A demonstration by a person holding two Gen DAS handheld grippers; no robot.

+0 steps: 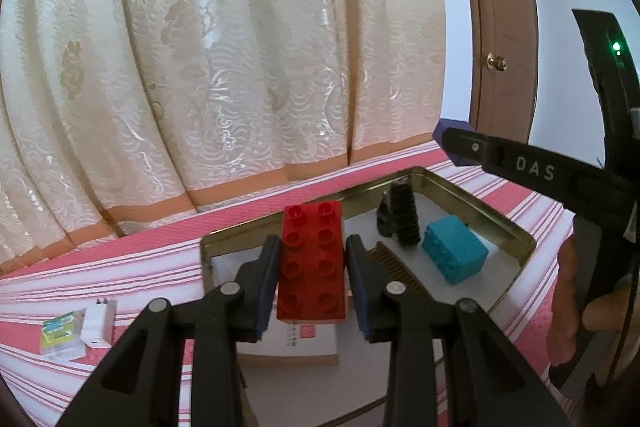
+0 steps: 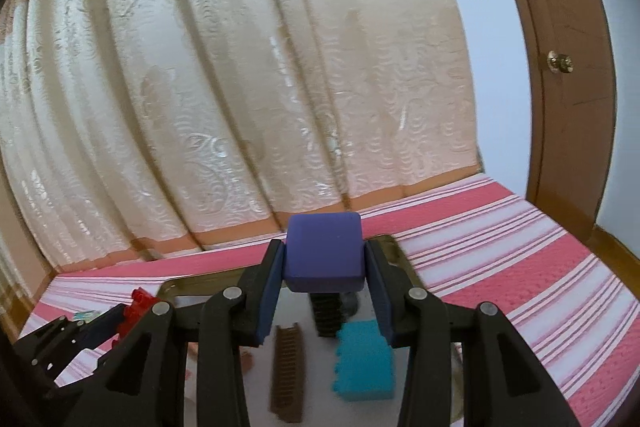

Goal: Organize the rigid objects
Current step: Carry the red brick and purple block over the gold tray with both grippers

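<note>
My left gripper (image 1: 313, 263) is shut on a red studded brick (image 1: 313, 259) and holds it above the near left part of a metal tray (image 1: 516, 231). My right gripper (image 2: 325, 263) is shut on a purple block (image 2: 325, 251) and holds it above the same tray (image 2: 394, 247). In the tray lie a teal block (image 1: 454, 253), a black ridged piece (image 1: 404, 217) and a brown comb (image 1: 404, 273). They also show in the right wrist view: teal block (image 2: 364, 361), black piece (image 2: 326, 313), comb (image 2: 287, 371). The right gripper with the purple block (image 1: 456, 143) shows at the right of the left wrist view.
The tray sits on a pink and white striped cloth (image 1: 140, 267). A white charger (image 1: 96, 325) and a small clear packet (image 1: 60, 337) lie on the cloth to the left. A cream patterned curtain (image 1: 220, 47) hangs behind. A brown door (image 2: 568, 67) stands at the right.
</note>
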